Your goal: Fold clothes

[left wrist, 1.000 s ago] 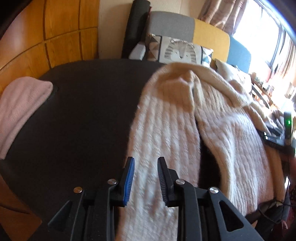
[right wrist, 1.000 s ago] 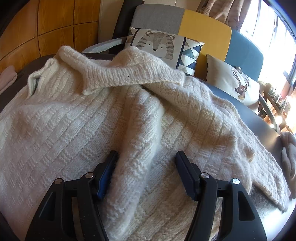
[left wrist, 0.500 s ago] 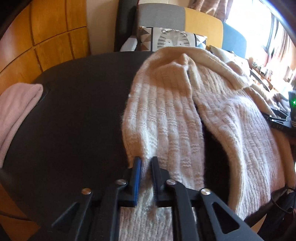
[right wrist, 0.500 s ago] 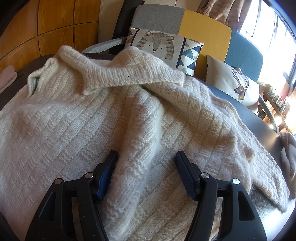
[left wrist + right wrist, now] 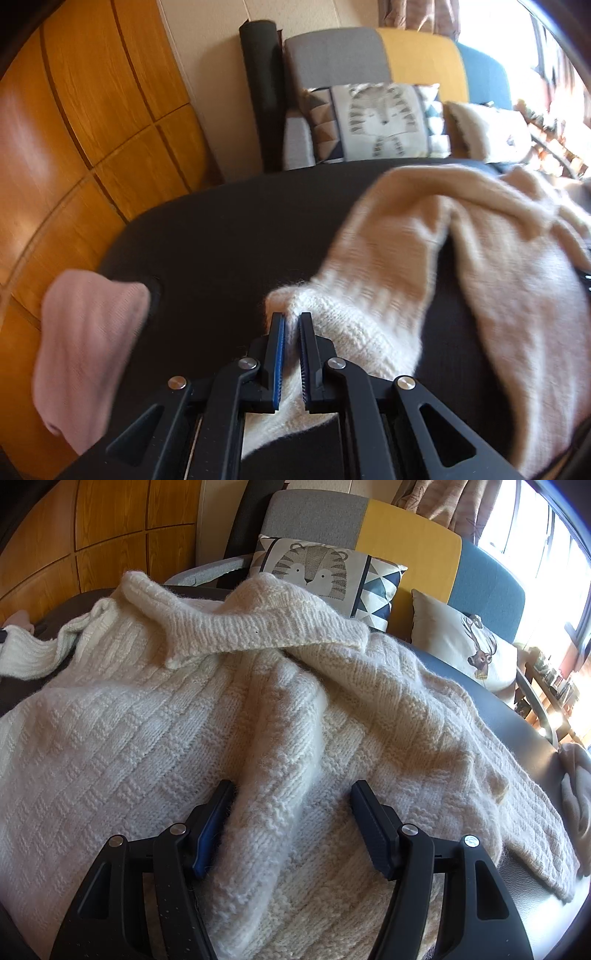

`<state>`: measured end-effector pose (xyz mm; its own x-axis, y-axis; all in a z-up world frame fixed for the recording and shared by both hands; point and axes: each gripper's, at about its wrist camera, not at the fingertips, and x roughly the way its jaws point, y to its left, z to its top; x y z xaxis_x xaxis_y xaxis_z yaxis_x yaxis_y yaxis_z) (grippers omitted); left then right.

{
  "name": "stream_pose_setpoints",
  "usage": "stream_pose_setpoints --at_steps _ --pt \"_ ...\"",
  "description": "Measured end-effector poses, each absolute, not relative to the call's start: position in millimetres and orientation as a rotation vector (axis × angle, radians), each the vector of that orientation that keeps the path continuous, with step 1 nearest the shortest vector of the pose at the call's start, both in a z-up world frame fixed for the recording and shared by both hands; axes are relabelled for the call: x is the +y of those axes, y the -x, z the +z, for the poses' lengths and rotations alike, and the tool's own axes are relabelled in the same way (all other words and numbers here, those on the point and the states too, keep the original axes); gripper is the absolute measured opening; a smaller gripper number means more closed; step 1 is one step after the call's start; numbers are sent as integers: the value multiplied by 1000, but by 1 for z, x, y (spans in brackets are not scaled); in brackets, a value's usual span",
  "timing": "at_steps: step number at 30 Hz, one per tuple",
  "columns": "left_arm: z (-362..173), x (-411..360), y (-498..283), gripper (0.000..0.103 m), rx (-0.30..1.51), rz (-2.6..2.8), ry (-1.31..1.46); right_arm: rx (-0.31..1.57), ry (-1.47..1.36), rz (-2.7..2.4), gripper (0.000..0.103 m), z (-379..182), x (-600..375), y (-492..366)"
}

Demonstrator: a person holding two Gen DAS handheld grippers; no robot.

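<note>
A cream knitted sweater point(image 5: 147, 738) lies spread over the dark round table point(image 5: 221, 240). My left gripper point(image 5: 291, 317) is closing on the cuff end of one sleeve point(image 5: 351, 332). Its pads pinch the knit and hold it lifted off the table, and the sleeve trails back to the sweater body point(image 5: 517, 295). In the right wrist view that raised sleeve point(image 5: 26, 653) shows at the far left. My right gripper point(image 5: 291, 790) rests open on the sweater body. A raised ridge of knit lies between its fingers and touches only the left one.
A folded pink garment point(image 5: 85, 350) lies at the table's left edge. Another pale cloth point(image 5: 576, 801) sits at the right edge. Behind the table stand a sofa with a tiger cushion point(image 5: 314, 568) and a deer cushion point(image 5: 472, 650), and a wooden panel wall point(image 5: 74, 110) on the left.
My left gripper shut on the sleeve end, then lifted and carried it leftward over the bare table, rolling as it went. The right gripper stayed still.
</note>
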<state>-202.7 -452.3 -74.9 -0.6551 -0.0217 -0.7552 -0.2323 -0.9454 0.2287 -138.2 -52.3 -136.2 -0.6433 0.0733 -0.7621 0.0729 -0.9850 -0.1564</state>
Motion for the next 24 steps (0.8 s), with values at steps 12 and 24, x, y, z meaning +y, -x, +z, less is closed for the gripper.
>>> stream_pose_setpoints --at_steps 12,24 --pt "-132 -497 291 16 644 2744 1612 -241 1326 2838 71 -136 -50 142" --pt "-64 -472 262 17 383 2909 1321 -224 1324 2840 71 -136 -49 141"
